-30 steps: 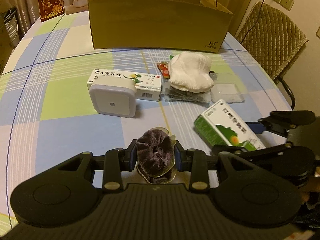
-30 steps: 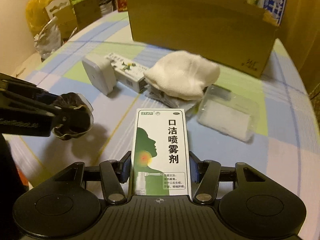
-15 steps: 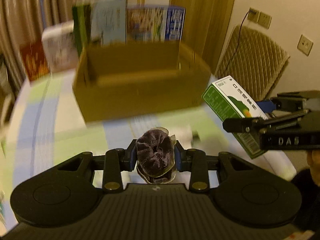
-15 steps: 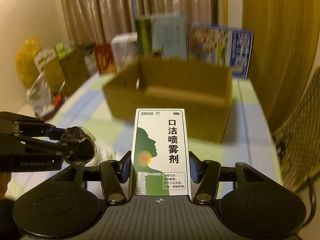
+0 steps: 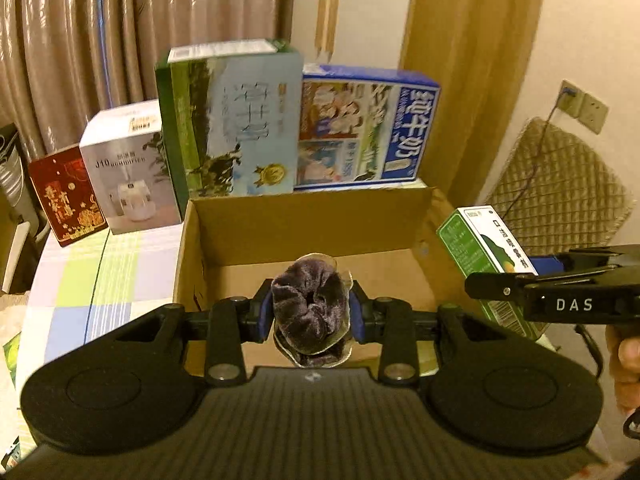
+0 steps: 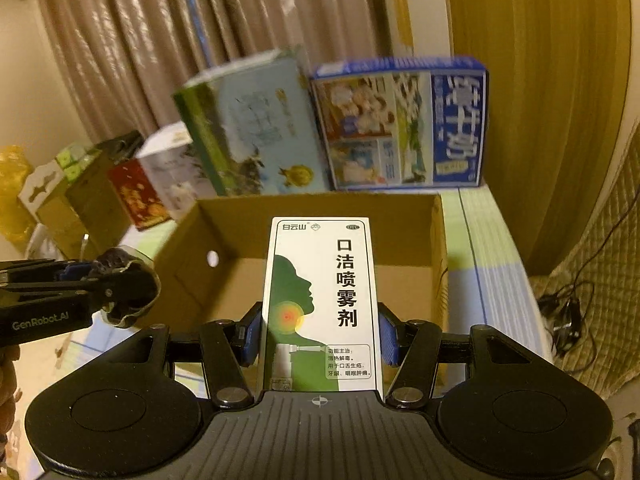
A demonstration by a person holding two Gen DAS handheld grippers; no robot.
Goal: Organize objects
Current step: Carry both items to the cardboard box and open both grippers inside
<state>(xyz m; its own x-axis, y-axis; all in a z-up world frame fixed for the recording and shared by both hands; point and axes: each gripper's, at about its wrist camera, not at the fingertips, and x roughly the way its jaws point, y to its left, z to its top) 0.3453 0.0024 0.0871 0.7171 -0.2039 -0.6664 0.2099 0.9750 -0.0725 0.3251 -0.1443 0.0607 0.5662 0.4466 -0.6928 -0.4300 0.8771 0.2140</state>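
An open cardboard box [image 5: 308, 220] sits just ahead of and below both claws. The right claw [image 6: 320, 332] grips a green-and-white spray carton [image 6: 320, 304] above it. Beside it, the left claw [image 5: 310, 312] pinches a dark velvet scrunchie [image 5: 308, 304] over the box.

Both tongs hang level above the open cardboard box [image 5: 304, 220], pointing toward its far wall. The left tongs [image 5: 310, 312] are clamped on a dark velvet scrunchie [image 5: 308, 304] over the box's near edge. The right tongs [image 6: 320, 332] grip a green-and-white spray carton [image 6: 320, 300], held flat-faced over the box's right side. A hand [image 5: 626, 364] shows behind the right tongs.
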